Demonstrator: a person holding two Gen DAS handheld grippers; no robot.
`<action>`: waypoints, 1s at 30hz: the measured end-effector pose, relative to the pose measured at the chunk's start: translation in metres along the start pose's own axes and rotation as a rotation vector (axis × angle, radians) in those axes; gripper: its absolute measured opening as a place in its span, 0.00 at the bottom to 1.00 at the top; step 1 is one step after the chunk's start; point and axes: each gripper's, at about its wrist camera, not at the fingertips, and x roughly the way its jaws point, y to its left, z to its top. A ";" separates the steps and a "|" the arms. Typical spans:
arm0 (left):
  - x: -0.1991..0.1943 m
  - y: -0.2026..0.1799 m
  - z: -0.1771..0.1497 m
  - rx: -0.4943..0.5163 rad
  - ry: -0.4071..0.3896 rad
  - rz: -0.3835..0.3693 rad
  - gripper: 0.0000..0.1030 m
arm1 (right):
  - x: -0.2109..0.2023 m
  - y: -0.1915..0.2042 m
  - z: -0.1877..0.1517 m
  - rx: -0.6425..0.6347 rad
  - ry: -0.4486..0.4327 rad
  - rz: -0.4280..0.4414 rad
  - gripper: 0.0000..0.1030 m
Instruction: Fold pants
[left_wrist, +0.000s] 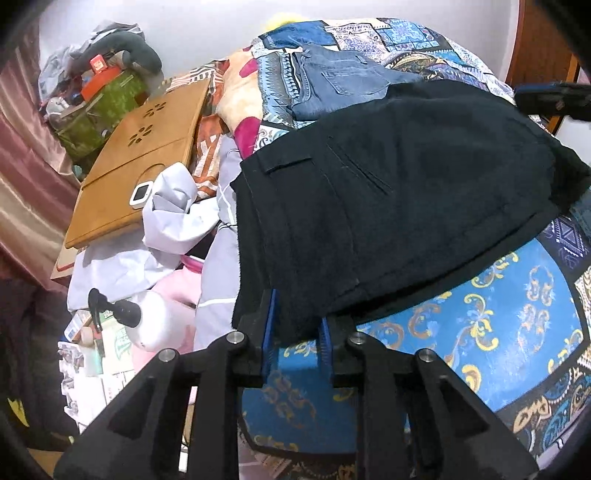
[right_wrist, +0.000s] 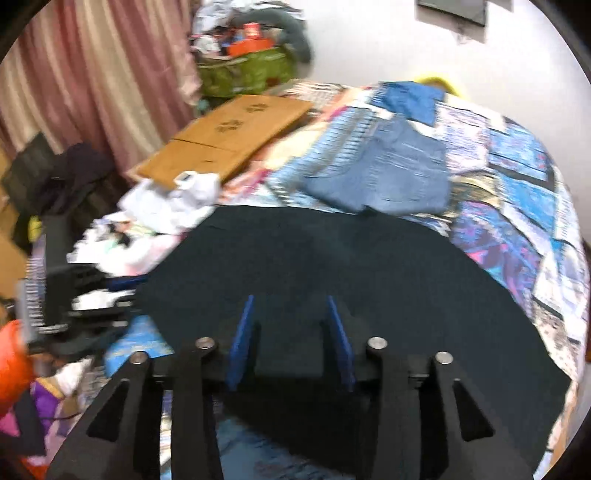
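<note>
Black pants (left_wrist: 388, 192) lie folded on the patterned blue bedspread (left_wrist: 498, 325), waistband and back pocket up. My left gripper (left_wrist: 297, 332) is open, its blue pads on either side of the near waistband corner, which lies between the jaws. In the blurred right wrist view the black pants (right_wrist: 351, 266) fill the middle. My right gripper (right_wrist: 291, 343) is open just above the cloth and holds nothing. The right gripper also shows at the far right of the left wrist view (left_wrist: 554, 99).
Folded blue jeans (left_wrist: 340, 81) lie beyond the black pants, also in the right wrist view (right_wrist: 391, 173). A wooden lap desk (left_wrist: 144, 158) with a small white device, white clothes (left_wrist: 173, 210) and a green bag (right_wrist: 243, 70) crowd the left. Pink curtains (right_wrist: 92, 74) hang behind.
</note>
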 end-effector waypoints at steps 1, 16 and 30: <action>-0.002 0.001 0.000 0.000 0.000 0.003 0.27 | 0.007 -0.005 -0.004 0.006 0.023 -0.022 0.38; -0.062 0.022 0.025 -0.148 -0.117 0.048 0.77 | -0.042 -0.059 -0.069 0.123 -0.007 -0.073 0.48; -0.035 -0.077 0.118 -0.099 -0.081 -0.068 0.92 | -0.122 -0.194 -0.188 0.578 -0.105 -0.232 0.60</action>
